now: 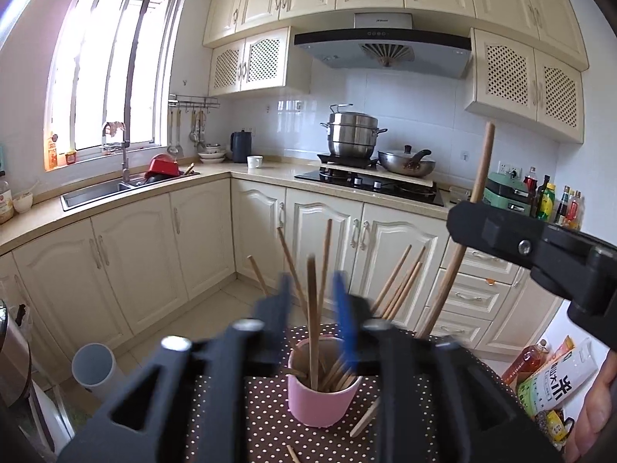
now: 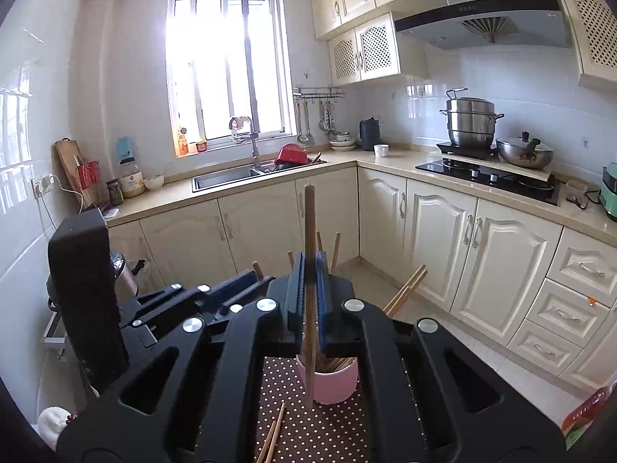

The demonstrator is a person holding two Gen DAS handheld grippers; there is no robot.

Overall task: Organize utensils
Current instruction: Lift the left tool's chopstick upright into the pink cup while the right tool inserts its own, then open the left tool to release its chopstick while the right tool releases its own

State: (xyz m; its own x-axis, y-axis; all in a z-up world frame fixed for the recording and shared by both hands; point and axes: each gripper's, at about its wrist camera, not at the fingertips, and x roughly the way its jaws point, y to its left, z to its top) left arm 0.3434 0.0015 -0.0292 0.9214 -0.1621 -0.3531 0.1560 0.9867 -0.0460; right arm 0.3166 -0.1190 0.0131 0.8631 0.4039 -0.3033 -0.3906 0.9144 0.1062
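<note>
R gripper [image 2: 310, 301]: your blue pads clamp one long wooden stick [image 2: 309, 231], upright, lower end dipping toward the cup.
L gripper [image 1: 313, 308]: your fingers sit apart w/ a chopstick [image 1: 313, 320] standing between them; pads blurred, contact can't be told.
Cup: pink cup [image 1: 322, 401] on the dotted cloth [image 1: 266, 405], just below both tools, holding approx a dozen chopsticks fanned out.
Loose: a few sticks [image 2: 274, 434] lie on the cloth beside the cup.
</note>
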